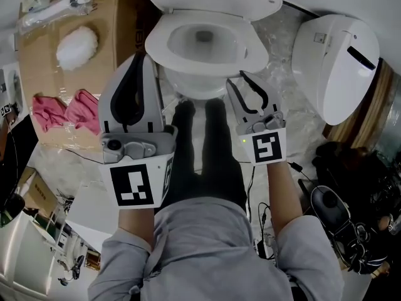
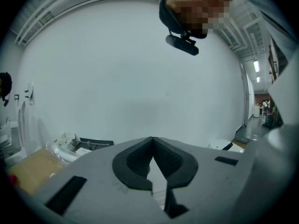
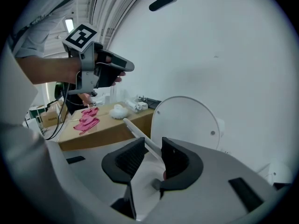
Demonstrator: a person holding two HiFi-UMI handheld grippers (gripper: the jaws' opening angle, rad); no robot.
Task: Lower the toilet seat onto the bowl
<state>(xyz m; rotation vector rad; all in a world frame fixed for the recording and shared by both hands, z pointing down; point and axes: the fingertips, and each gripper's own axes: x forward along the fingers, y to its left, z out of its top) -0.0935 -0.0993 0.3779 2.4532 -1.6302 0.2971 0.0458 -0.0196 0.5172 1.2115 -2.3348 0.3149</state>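
1. Right tool (image 3: 148, 148): jaws apart, with the thin rim of the toilet seat (image 3: 136, 129) slanting between them and no pad clearly pressing it. The lid (image 3: 187, 122) stands upright behind.
2. Left tool (image 2: 152, 143): jaws together, empty.
3. A cardboard box (image 1: 37, 74) carrying pink cloths (image 1: 66, 110) sits left of the bowl (image 1: 188, 83), with a white wall (image 2: 117, 78) behind.

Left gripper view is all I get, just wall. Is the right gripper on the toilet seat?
Observer: The right gripper view shows the seat edge-on between the right gripper's jaws, which stand apart.
Operator: Seat down?
Observer: No, it slants up; the lid behind it stands upright.
Operator: Where's my left gripper?
Observer: Head view puts the left gripper close by the left side of the toilet.
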